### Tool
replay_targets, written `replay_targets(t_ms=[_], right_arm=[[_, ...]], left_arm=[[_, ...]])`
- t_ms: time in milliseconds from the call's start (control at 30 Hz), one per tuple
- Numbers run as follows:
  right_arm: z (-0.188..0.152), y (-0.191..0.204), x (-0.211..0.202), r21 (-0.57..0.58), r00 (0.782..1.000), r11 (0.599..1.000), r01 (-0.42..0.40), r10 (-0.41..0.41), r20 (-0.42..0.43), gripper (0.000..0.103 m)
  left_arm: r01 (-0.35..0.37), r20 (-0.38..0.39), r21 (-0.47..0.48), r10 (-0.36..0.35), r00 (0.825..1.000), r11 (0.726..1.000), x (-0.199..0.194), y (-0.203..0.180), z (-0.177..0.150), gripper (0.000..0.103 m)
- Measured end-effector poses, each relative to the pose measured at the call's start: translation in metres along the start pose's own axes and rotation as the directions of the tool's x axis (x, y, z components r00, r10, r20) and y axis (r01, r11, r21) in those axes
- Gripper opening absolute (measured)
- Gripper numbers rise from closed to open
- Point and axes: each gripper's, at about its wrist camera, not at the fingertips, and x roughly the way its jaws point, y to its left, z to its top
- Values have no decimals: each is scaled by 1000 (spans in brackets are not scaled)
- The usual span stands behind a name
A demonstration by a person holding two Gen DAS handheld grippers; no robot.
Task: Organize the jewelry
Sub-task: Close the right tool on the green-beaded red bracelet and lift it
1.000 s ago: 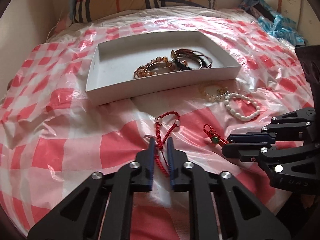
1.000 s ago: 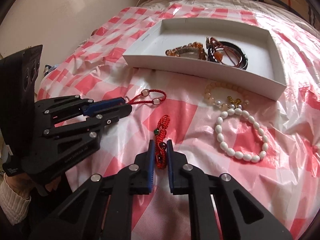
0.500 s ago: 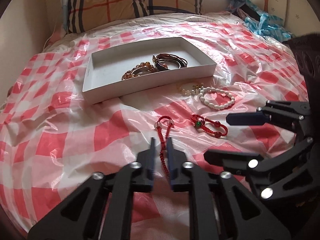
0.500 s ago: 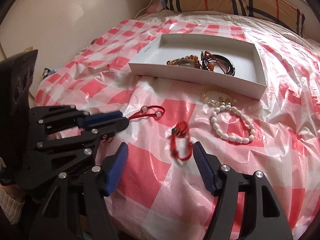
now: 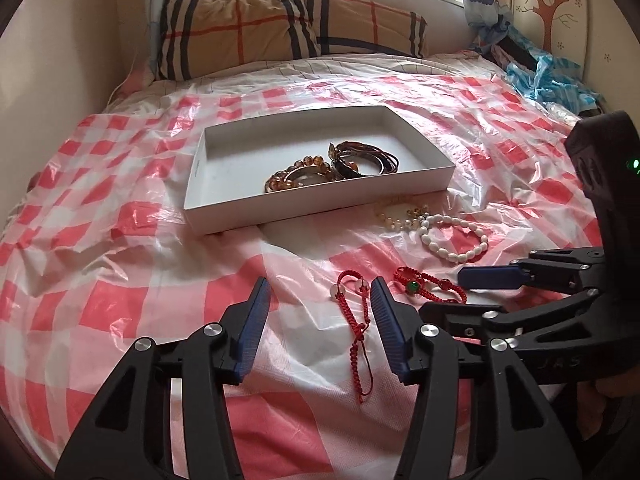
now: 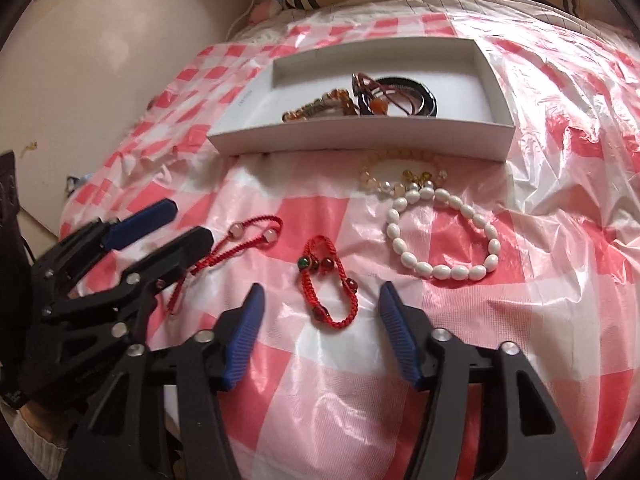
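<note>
Both grippers let go: left gripper (image 5: 318,300) opening over red cord bracelet (image 5: 354,320), right gripper (image 6: 320,308) closing, wide, around beaded red bracelet (image 6: 330,284); tray (image 5: 320,204) at 12 o'clock

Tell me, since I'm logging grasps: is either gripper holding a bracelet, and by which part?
Neither. The left gripper, jaws opening, straddles the red cord bracelet untouched; the right gripper, jaws closing, flanks the red beaded bracelet without contact.
</note>
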Motion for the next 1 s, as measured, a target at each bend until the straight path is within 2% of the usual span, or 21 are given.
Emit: replay_targets(t_ms=[67, 100, 167, 267, 367, 400, 467, 567, 633, 767, 1000], right_arm=[[-1, 5, 1, -32, 999, 999, 44, -44, -4, 44], [-2, 8, 1, -56, 995, 994, 95, -95, -1, 39], [-5, 15, 1, -100, 983, 978, 181, -181, 12, 20], [-11, 29, -2, -197, 955, 935, 296, -293, 48, 11], [-12, 26, -14, -185, 956, 938, 293, -285, 65, 10], [-12, 23, -19, -162, 963, 950, 268, -260, 69, 10], [-10, 9, -34, -80, 986, 985, 155, -149, 74, 10], [-12, -13, -51, 44, 994, 998, -36, 31, 108, 10], [-15, -20, -61, 90, 980, 985, -150, 136, 147, 10], [-24, -31, -73, 147, 927, 929, -341, 306, 217, 10], [-28, -35, -80, 164, 861, 861, -481, 429, 275, 10]], left_arm=[[-2, 1, 15, 2, 1000, 1000, 1, -3, 0, 49], [0, -7, 26, 0, 1000, 1000, 3, -5, -1, 49], [-5, -29, 51, 7, 1000, 999, 8, -9, -3, 49], [-14, -103, 109, 25, 994, 994, 23, -20, -10, 47], [-10, -125, 147, 29, 992, 989, 25, -25, -12, 22], [-5, -128, 140, 23, 992, 990, 24, -24, -12, 15], [25, -125, 110, -11, 992, 994, 20, -18, -10, 7], [54, -92, 79, -47, 995, 995, 9, -14, -9, 4], [59, -66, 67, -55, 996, 996, -1, -13, -10, 4], [25, -13, 45, -24, 1000, 999, -21, -14, -11, 4], [-35, 71, 16, 34, 997, 999, -47, -12, -17, 4]])
